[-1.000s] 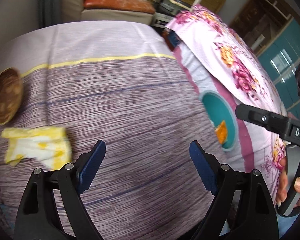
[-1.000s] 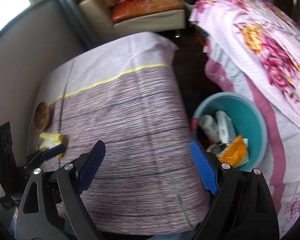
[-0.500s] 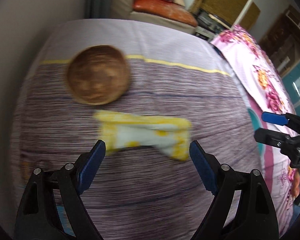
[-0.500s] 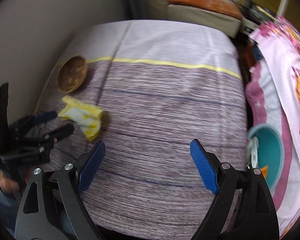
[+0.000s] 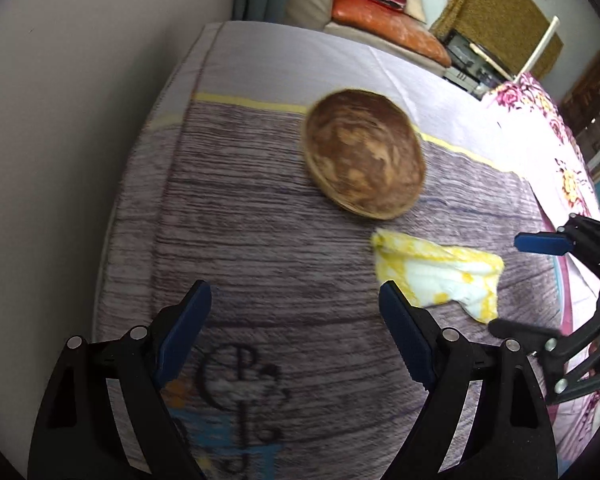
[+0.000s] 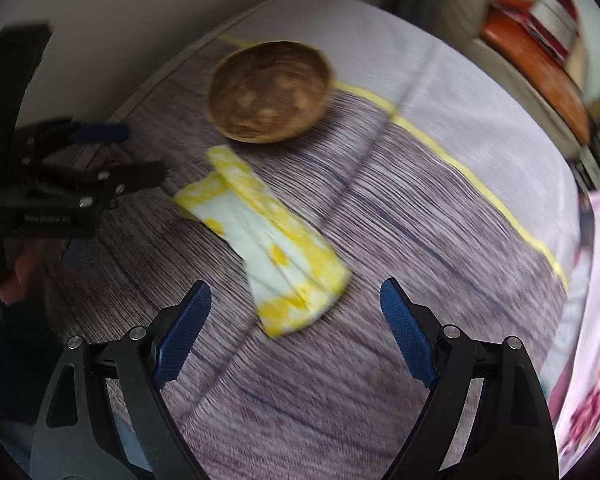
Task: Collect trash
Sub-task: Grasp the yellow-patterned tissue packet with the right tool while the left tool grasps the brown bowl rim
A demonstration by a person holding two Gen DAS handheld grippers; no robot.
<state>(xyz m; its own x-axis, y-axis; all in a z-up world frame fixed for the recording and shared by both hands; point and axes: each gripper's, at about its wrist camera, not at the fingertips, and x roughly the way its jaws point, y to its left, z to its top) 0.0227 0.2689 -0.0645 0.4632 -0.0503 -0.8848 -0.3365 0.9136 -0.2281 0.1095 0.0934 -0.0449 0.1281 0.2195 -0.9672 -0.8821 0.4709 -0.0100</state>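
Note:
A crumpled yellow-and-white wrapper (image 6: pixel 266 236) lies on the striped purple tablecloth (image 6: pixel 400 208), just below a round wooden bowl (image 6: pixel 268 90). My right gripper (image 6: pixel 296 316) is open above the cloth, the wrapper's near end lying between and just ahead of its blue pads. In the left wrist view the wrapper (image 5: pixel 440 272) sits to the right of my left gripper (image 5: pixel 296 316), which is open over bare cloth; the bowl (image 5: pixel 364 160) lies beyond it. The right gripper (image 5: pixel 540 280) shows at the right edge, the left gripper (image 6: pixel 112 152) at the left edge of the right wrist view.
A grey wall (image 5: pixel 80 120) runs along the table's left side. A sofa with an orange cushion (image 5: pixel 388 24) and a red packet stands behind the table. A pink floral cloth (image 5: pixel 540 120) lies to the right. A hand (image 6: pixel 8 276) grips the left tool's handle.
Both grippers swept left across the table, away from the teal bin. The wrapper and the bowl came into close view; the right gripper rolled and now hovers over the wrapper.

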